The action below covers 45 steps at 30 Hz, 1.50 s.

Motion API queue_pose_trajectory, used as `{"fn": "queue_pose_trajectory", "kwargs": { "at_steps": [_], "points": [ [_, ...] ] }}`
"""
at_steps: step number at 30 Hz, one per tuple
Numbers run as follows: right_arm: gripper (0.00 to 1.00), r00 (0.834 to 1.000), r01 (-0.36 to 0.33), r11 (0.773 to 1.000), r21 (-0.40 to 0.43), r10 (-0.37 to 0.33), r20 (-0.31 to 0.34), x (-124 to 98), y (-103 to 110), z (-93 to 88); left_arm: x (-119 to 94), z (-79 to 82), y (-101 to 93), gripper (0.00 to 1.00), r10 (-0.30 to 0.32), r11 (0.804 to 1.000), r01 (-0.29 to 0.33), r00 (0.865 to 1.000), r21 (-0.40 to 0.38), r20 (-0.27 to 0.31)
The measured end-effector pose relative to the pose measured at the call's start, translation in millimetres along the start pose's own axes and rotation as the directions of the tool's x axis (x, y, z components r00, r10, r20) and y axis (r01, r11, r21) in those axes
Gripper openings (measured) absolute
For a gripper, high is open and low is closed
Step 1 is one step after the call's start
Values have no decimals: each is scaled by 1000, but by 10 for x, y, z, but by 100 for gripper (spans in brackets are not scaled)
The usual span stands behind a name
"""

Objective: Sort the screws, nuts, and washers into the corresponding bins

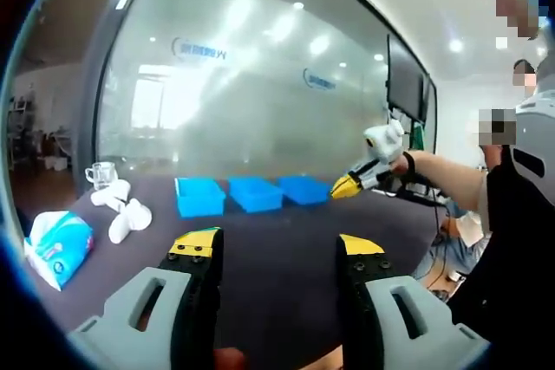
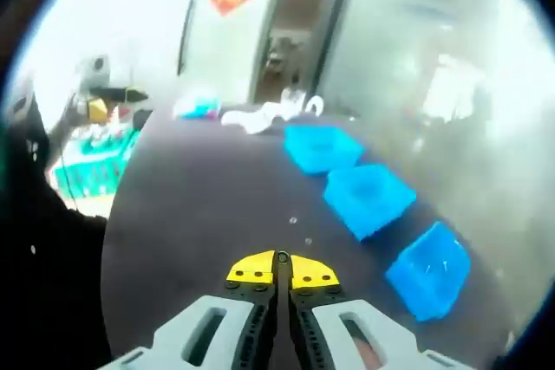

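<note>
Three blue bins stand in a row on the dark table, seen in the left gripper view as left bin [image 1: 199,196], middle bin [image 1: 256,193] and right bin [image 1: 303,189]. My left gripper [image 1: 277,244] is open over the near table, its jaws wide apart with nothing between them. My right gripper [image 1: 345,186] hovers by the right bin, held by a person's hand. In the right gripper view that gripper [image 2: 282,264] is shut, yellow tips together; whether it pinches anything tiny I cannot tell. Two small metal parts [image 2: 293,220] [image 2: 308,241] lie just ahead of it, left of the bins [image 2: 368,198].
A tissue pack [image 1: 56,249], white objects [image 1: 121,212] and a glass cup [image 1: 100,174] sit at the table's left end. A frosted glass wall [image 1: 260,75] runs behind the bins. A person [image 1: 512,214] stands at the right. A teal crate [image 2: 91,166] lies beyond the table.
</note>
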State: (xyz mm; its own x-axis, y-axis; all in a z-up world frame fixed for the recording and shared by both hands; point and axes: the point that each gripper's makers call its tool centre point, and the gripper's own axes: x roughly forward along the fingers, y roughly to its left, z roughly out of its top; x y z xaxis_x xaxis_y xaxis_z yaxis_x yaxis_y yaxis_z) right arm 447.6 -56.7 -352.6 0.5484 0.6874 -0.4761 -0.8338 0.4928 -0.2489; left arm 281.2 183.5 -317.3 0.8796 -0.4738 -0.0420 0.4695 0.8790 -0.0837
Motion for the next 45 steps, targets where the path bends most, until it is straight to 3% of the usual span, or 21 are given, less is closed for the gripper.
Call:
{"fn": "queue_pose_trajectory", "kwargs": {
  "at_steps": [5,8,12,14,19,24,28,39,45],
  "points": [
    [1,979,112,991,72,-122,161,-216,-94,179,-3,12,-12,51,4,1000,-4,1000,7,3],
    [1,968,150,986,80,-163,193,-293,-113,193,-5,9,-34,51,2,1000,-2,1000,9,4],
    [1,935,186,971,152,-222,275,-407,-160,275,-12,18,-55,51,1,1000,-1,1000,11,8],
    [1,918,220,959,179,-266,295,-447,-190,280,-18,24,-61,51,1,1000,-1,1000,13,9],
    [1,903,229,951,209,-288,319,-424,-131,239,-42,23,-75,51,-3,1000,3,1000,20,8],
    [1,870,253,932,258,-336,361,-455,-180,363,-62,42,-47,51,1,1000,-2,1000,19,12],
    [1,855,265,928,261,-351,382,-442,-217,494,-67,57,-44,51,0,1000,-1,1000,22,16],
    [1,858,259,928,269,-349,378,-143,-441,674,-89,44,-21,51,8,1000,-8,1000,17,16],
    [1,860,286,915,285,-376,345,82,-695,673,-94,45,-14,51,12,1000,-12,1000,17,15]
  ]
}}
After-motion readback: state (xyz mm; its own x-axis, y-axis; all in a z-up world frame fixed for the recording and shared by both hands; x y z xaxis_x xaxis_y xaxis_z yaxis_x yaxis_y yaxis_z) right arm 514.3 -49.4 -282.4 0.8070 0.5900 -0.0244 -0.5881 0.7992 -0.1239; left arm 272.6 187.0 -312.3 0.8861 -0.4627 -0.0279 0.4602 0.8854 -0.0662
